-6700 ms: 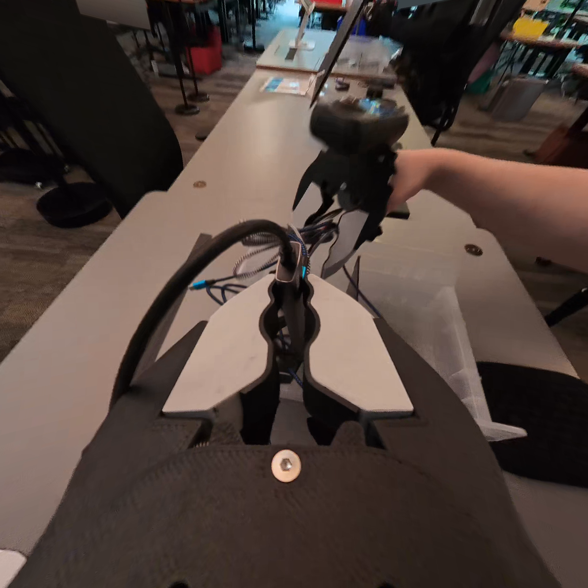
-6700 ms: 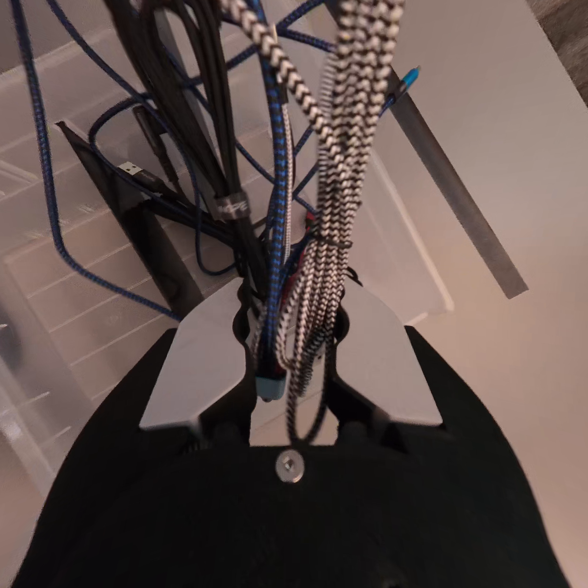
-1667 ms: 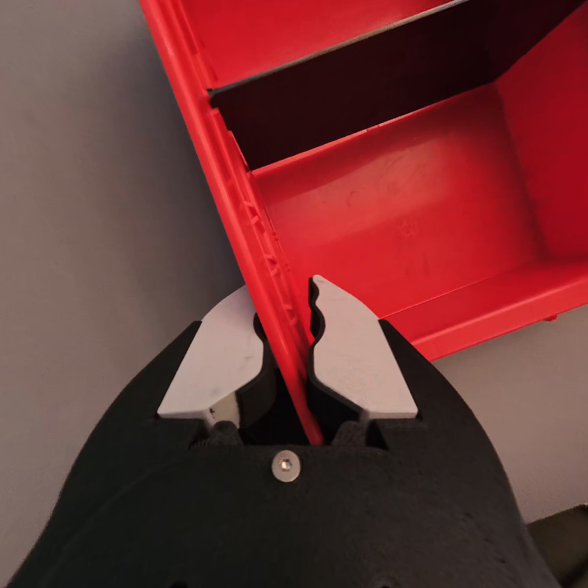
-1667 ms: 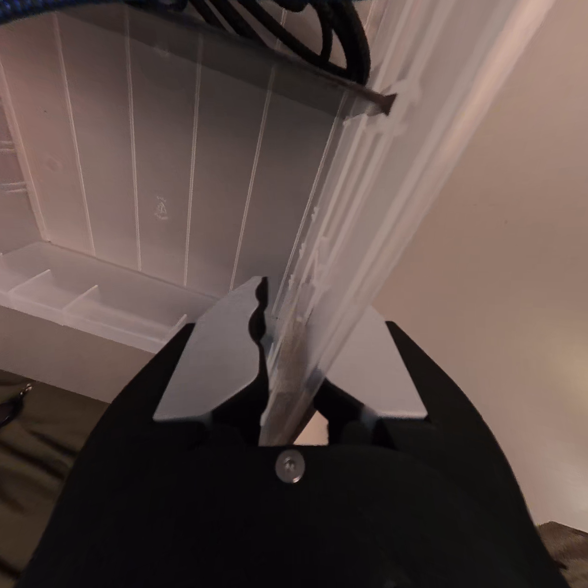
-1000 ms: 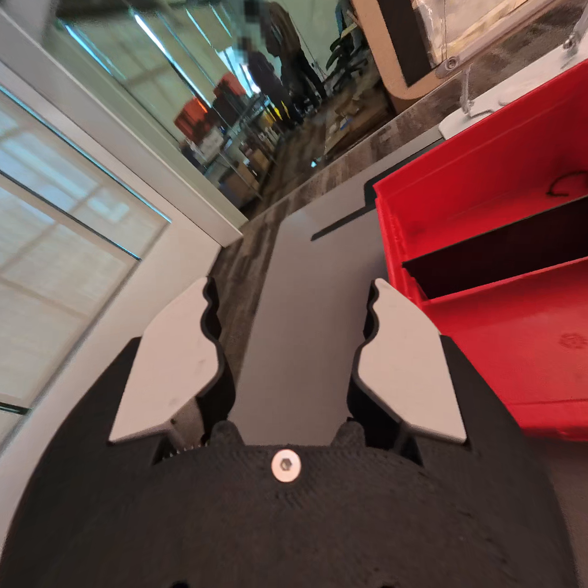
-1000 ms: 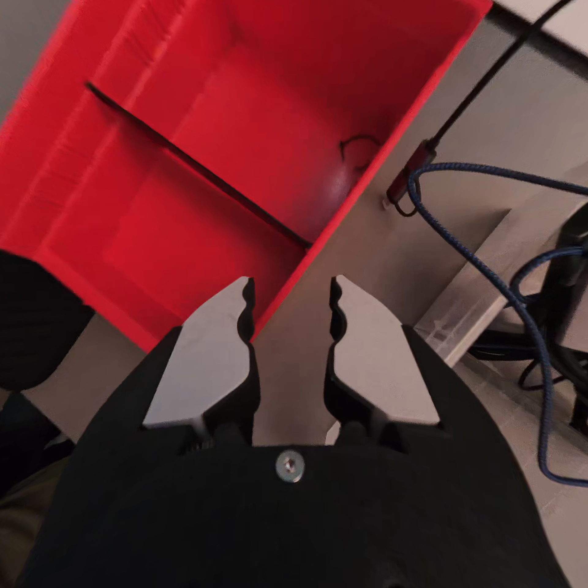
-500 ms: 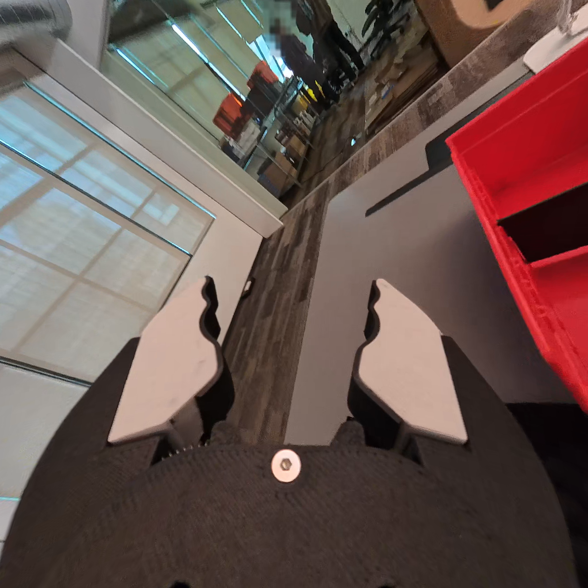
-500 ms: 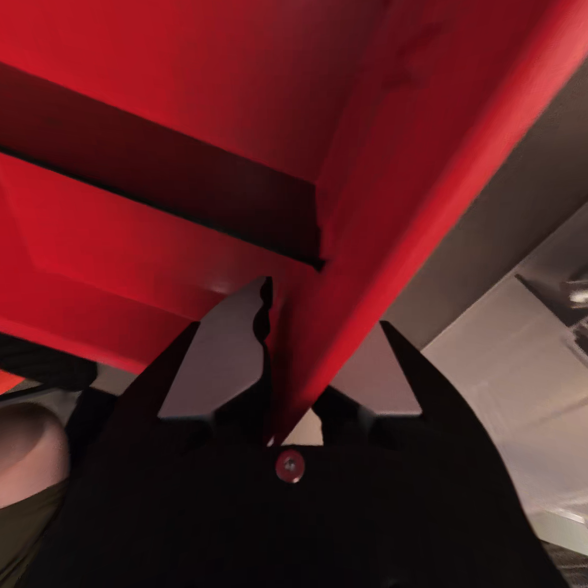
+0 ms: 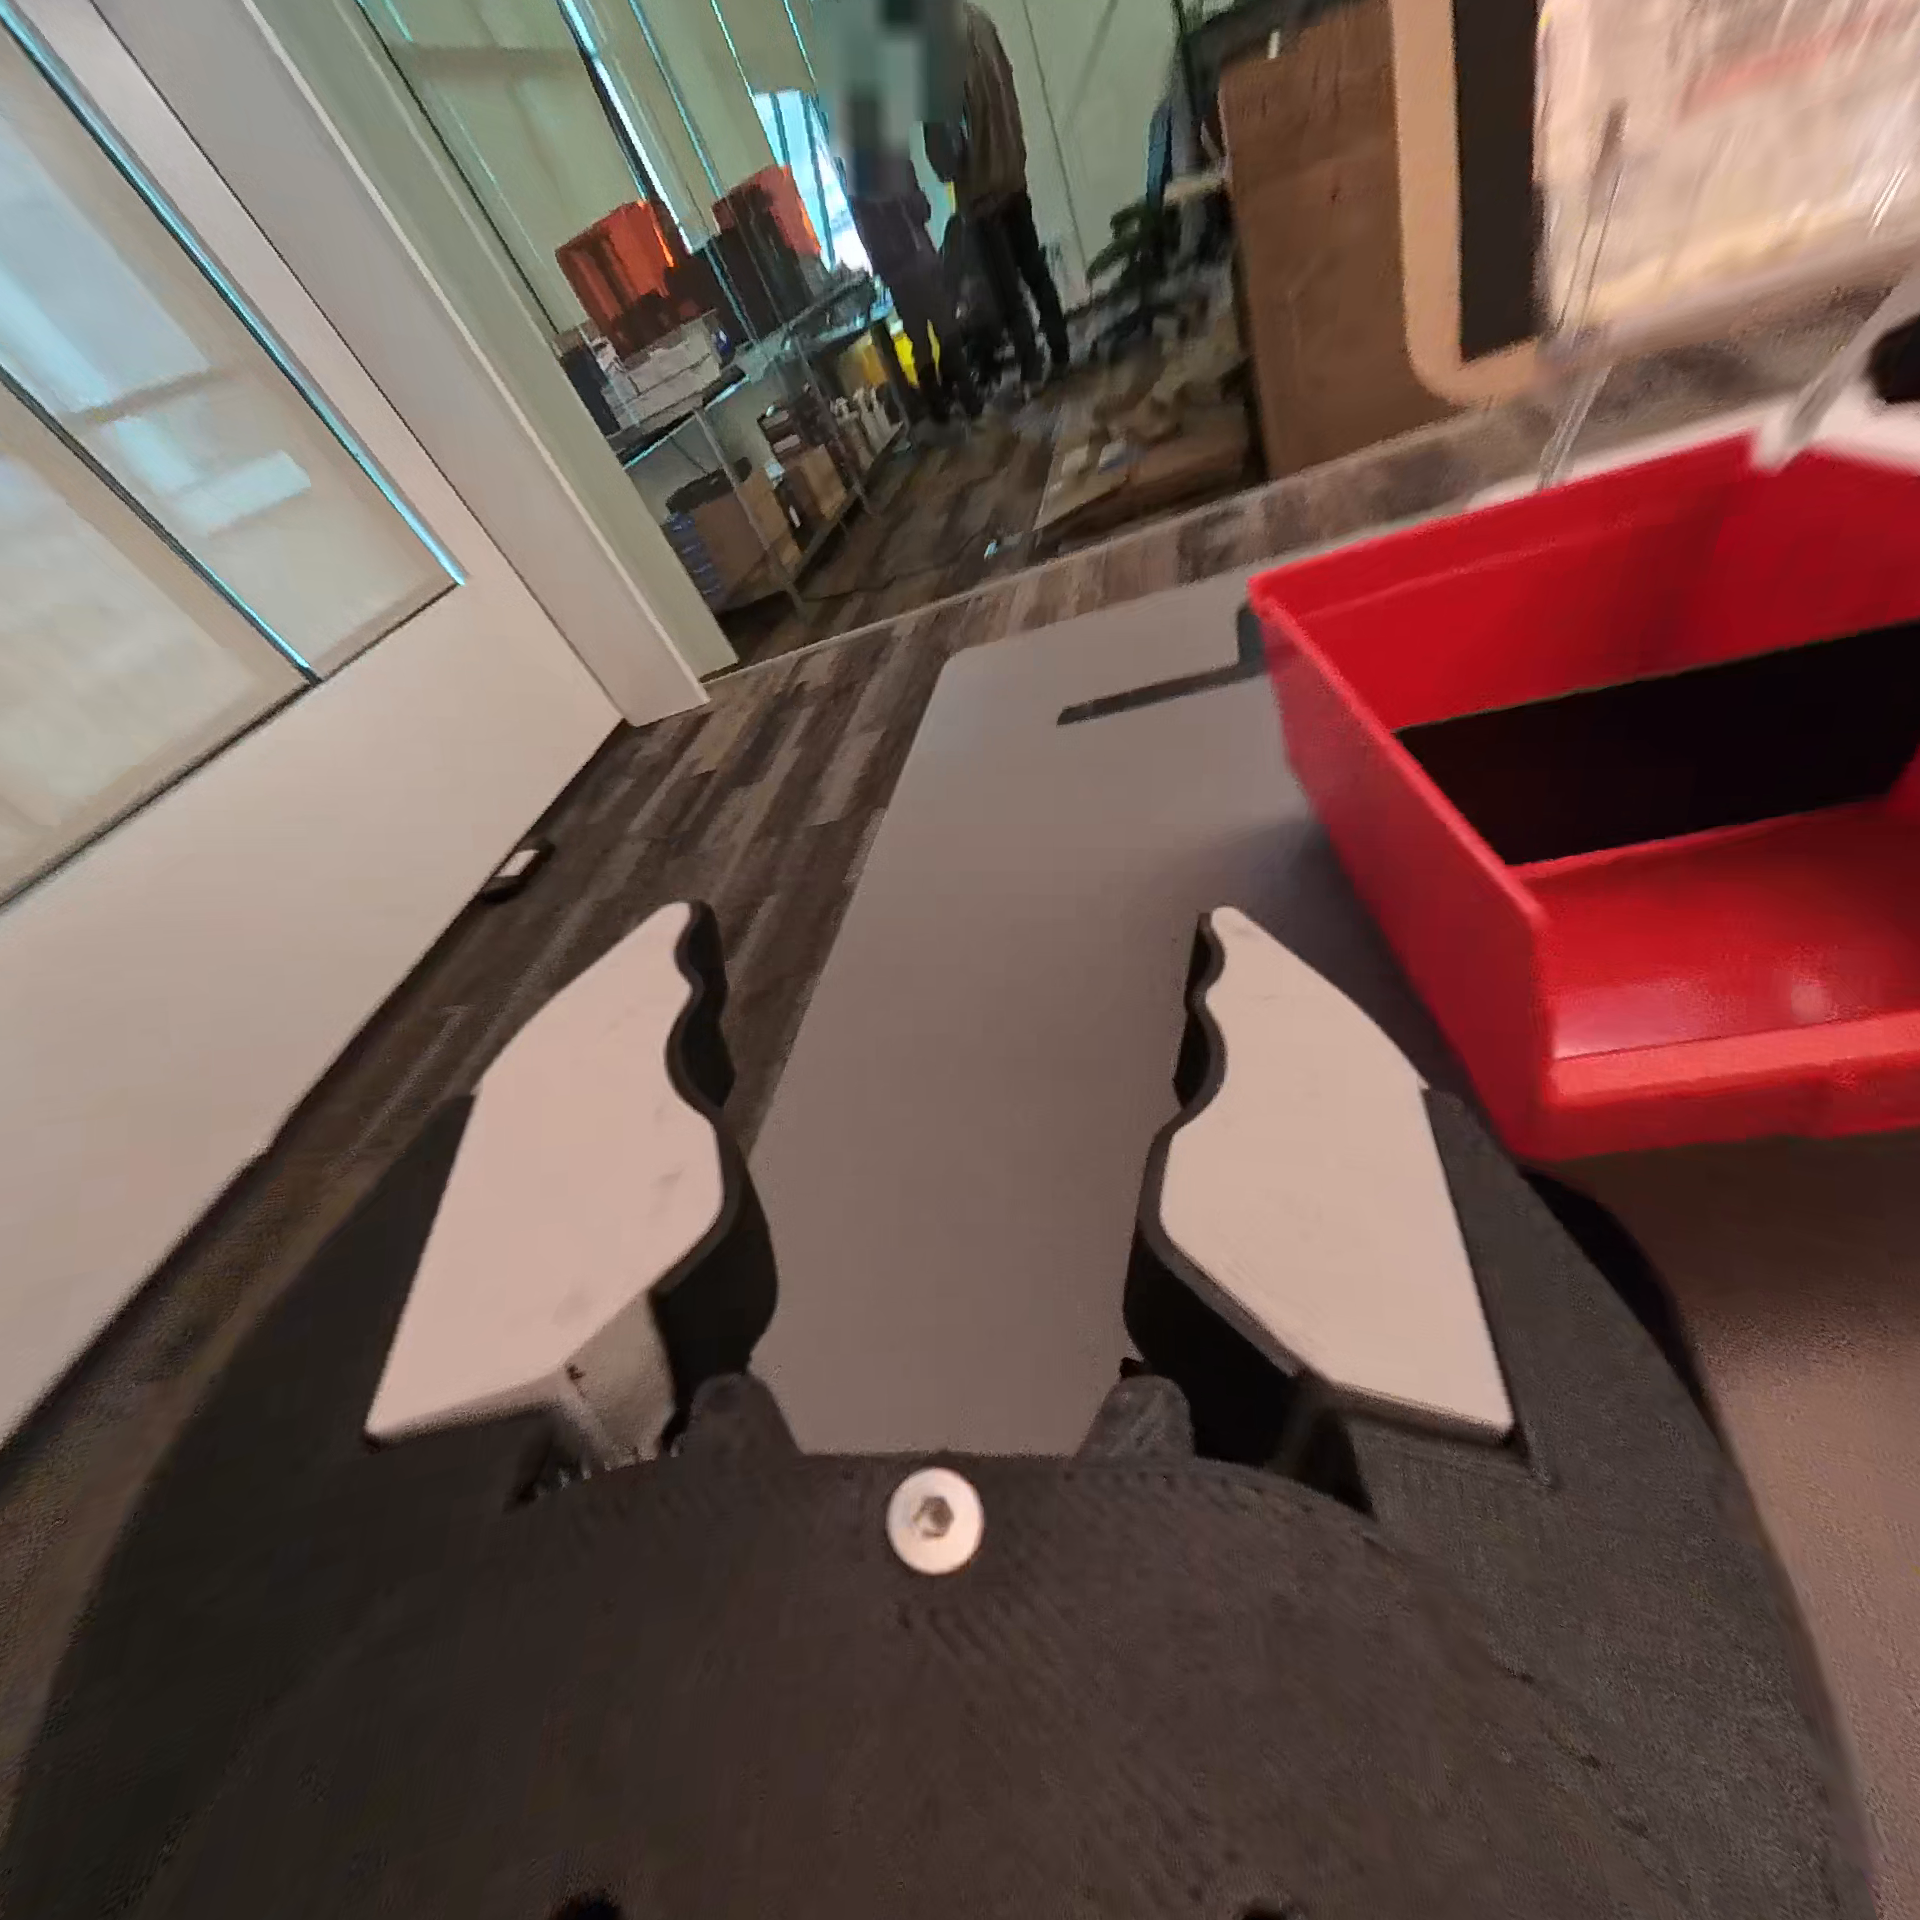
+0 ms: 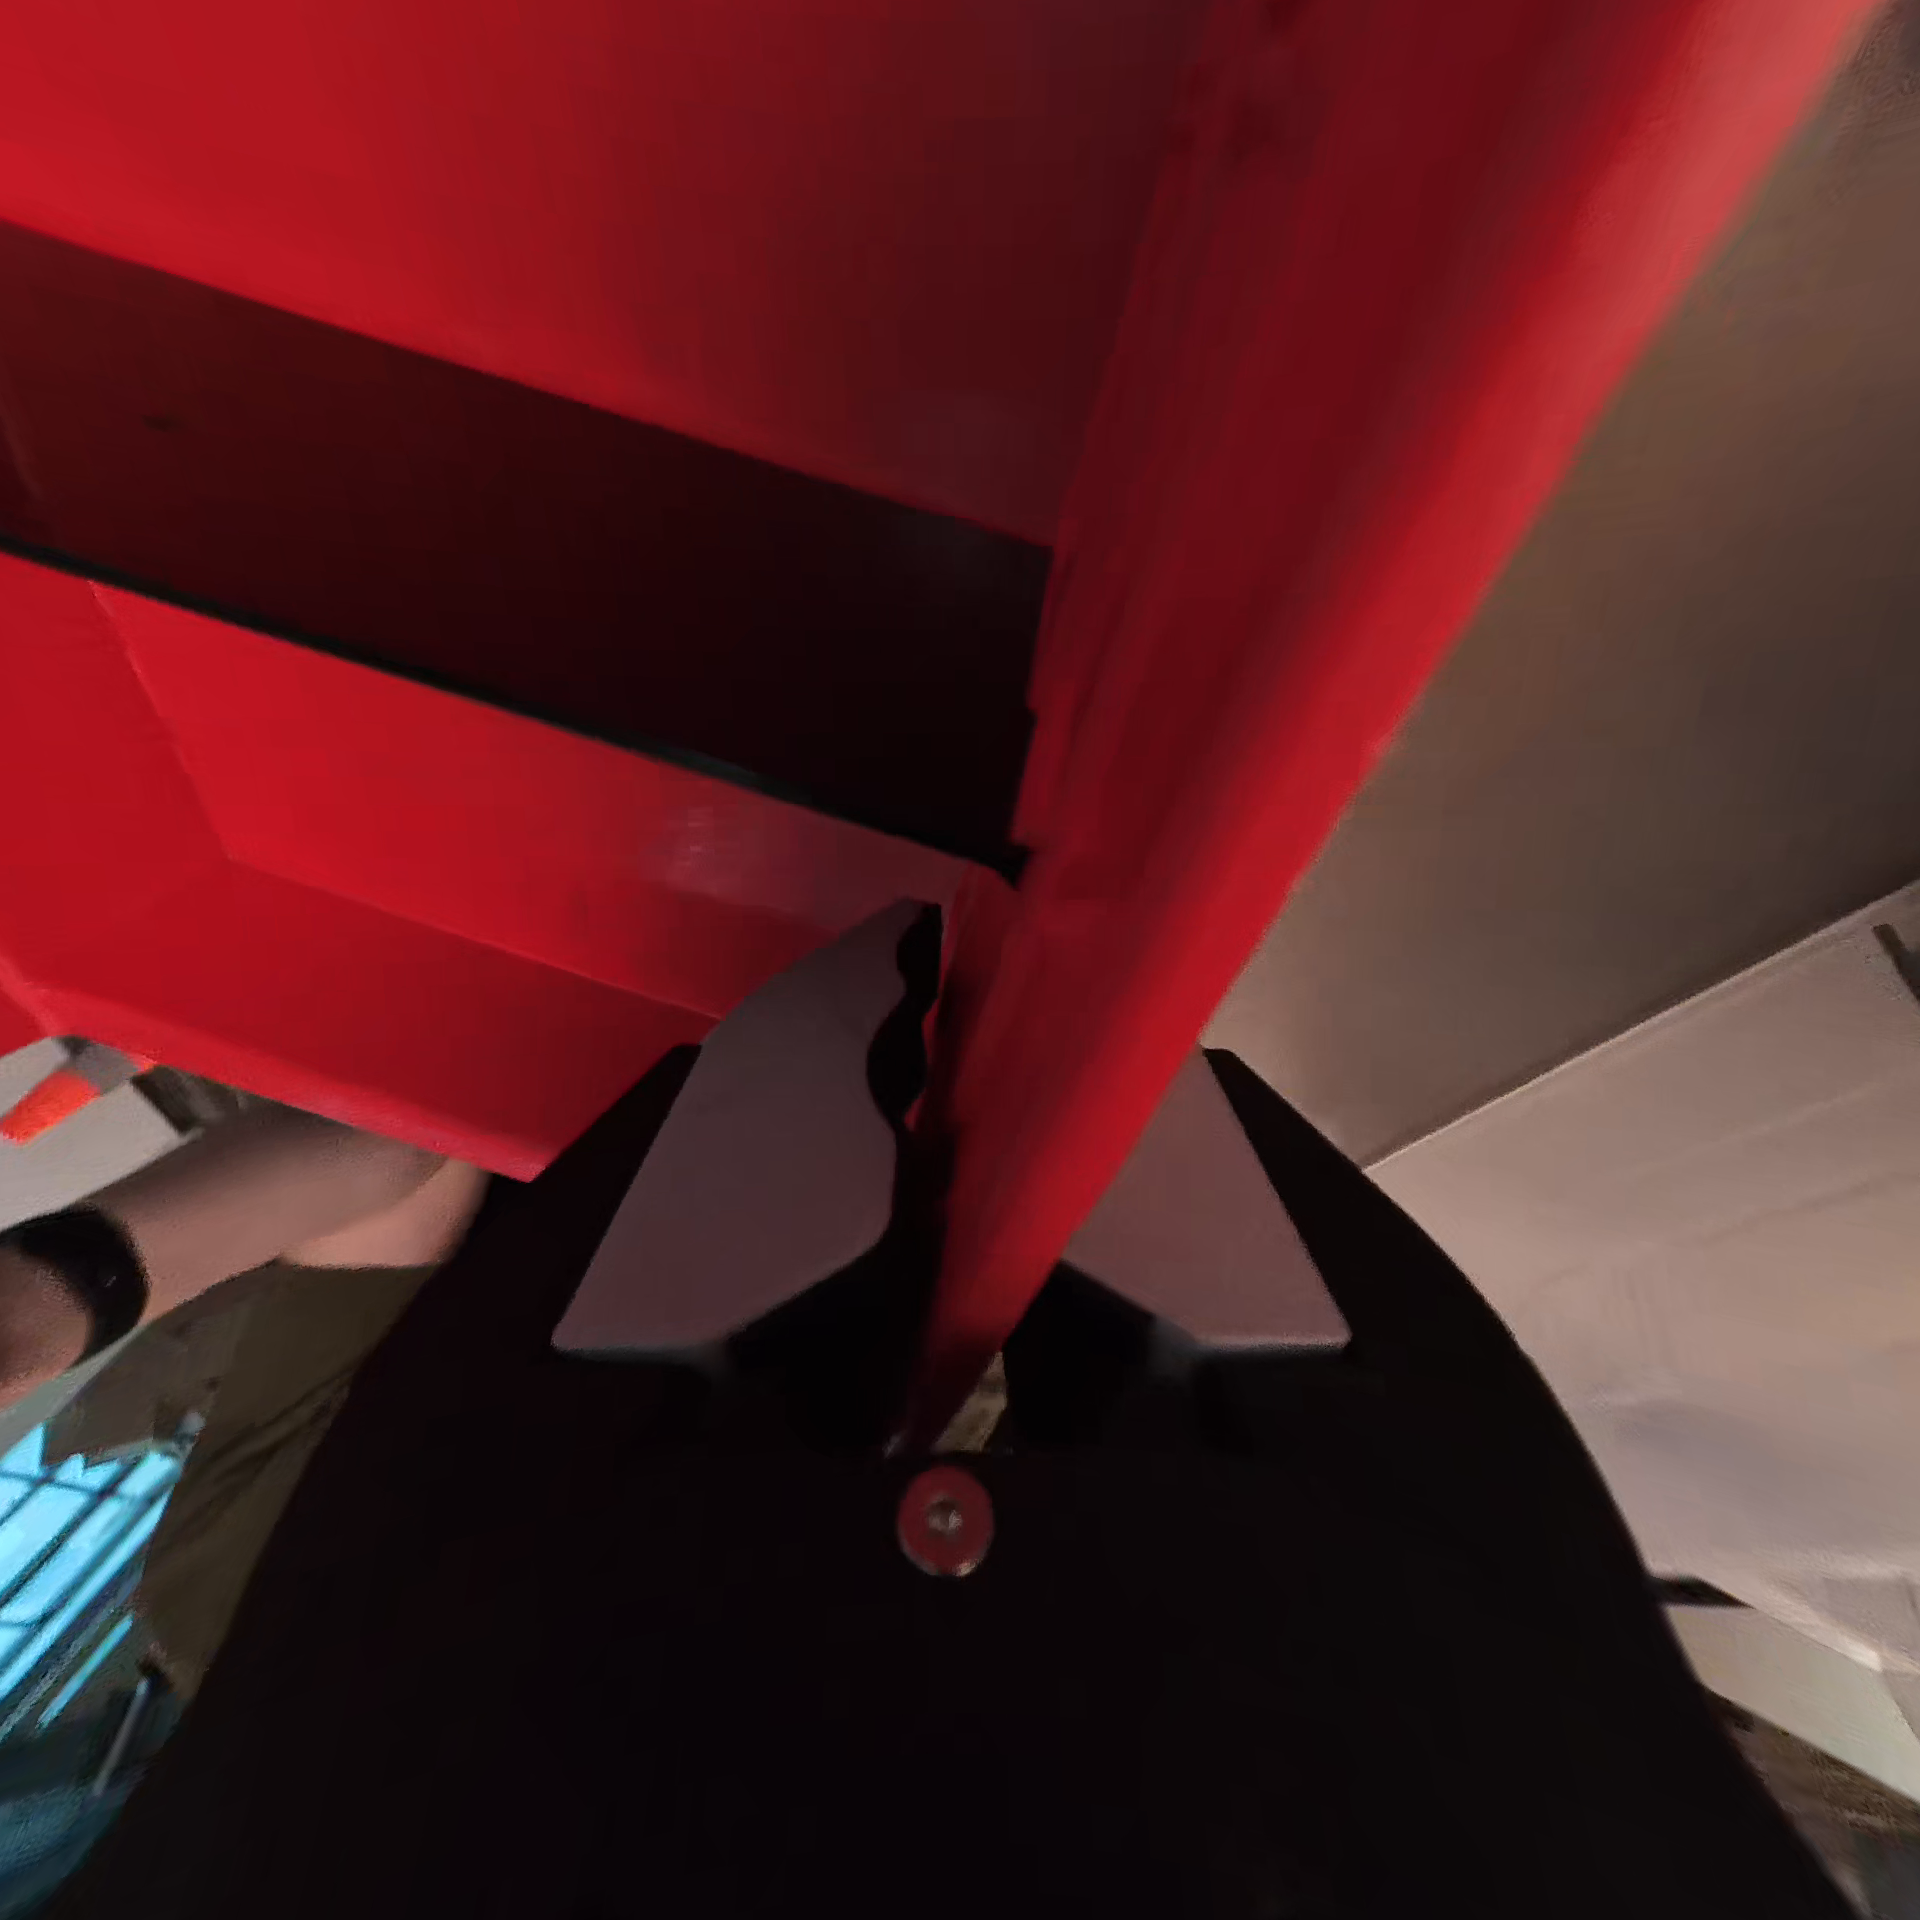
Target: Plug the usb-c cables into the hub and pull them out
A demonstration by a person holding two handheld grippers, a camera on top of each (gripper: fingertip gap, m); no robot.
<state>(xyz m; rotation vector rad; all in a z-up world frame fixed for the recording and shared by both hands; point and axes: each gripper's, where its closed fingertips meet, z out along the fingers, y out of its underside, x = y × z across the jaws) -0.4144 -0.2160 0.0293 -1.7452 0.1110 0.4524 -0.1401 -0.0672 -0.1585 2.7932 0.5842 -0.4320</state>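
Observation:
No cable or hub shows in either view. A red bin (image 9: 1392,821) with a black divider (image 9: 1662,748) sits on the grey table (image 9: 987,831), to the right of my left gripper (image 9: 951,920). The left gripper is open and empty above the table. In the right wrist view the red bin (image 10: 1299,520) fills the frame, with its divider (image 10: 520,582) across it. My right gripper (image 10: 997,987) is shut on the bin's side wall, one finger inside and one outside.
The table's left edge drops to wood-look floor (image 9: 665,831), with a white wall and glass panels beyond. People stand far off. A pale translucent bin (image 10: 1610,1195) lies right of the red bin. A person's arm (image 10: 343,1195) is at the lower left. The tips of one gripper are about 35 cm away from the tips of the other.
My left gripper let go of the red bin's wall and swung away open. My right gripper let go of the clear bin, moved to the red bin and shut on its side wall.

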